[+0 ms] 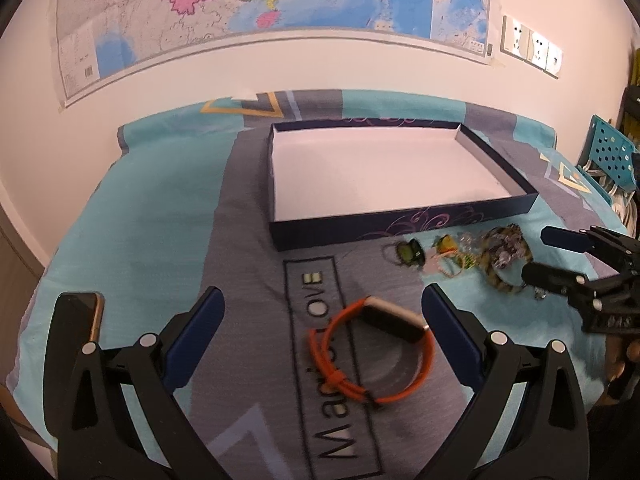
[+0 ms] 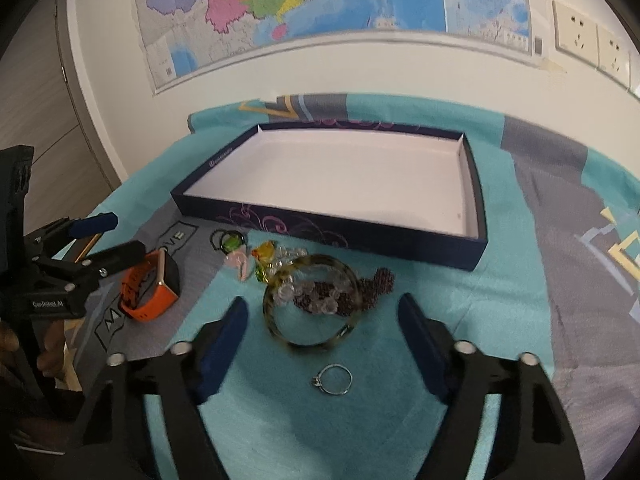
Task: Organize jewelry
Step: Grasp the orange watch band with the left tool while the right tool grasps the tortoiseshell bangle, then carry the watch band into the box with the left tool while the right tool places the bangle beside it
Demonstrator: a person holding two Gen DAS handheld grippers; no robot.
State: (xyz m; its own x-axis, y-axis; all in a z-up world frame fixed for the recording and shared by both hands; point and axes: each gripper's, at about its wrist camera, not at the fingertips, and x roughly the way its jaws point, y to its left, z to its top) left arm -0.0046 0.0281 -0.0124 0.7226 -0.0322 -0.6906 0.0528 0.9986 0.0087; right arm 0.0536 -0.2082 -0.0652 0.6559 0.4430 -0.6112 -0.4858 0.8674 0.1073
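An orange-strapped watch point(image 1: 372, 356) lies on the bedspread between the fingers of my left gripper point(image 1: 322, 292), which is open; its dark face sits close to the right finger. My right gripper point(image 2: 323, 302) is open around a tortoiseshell bangle point(image 2: 308, 345) with dark and clear beads point(image 2: 320, 296) lying inside it, and the pads stand apart from the bangle. A thin silver ring point(image 2: 333, 379) lies nearer the camera. Small green and pink pieces point(image 2: 236, 254) lie left of the bangle. The empty dark-blue box point(image 2: 320, 228) with a white inside sits behind them.
A phone point(image 1: 80, 320) lies at the left of the bed. The box rim point(image 1: 400, 220) runs just behind the jewelry pile point(image 1: 500, 252). My right gripper point(image 1: 538, 254) reaches in from the right, my left gripper point(image 2: 120, 236) from the left. A wall with a map stands behind.
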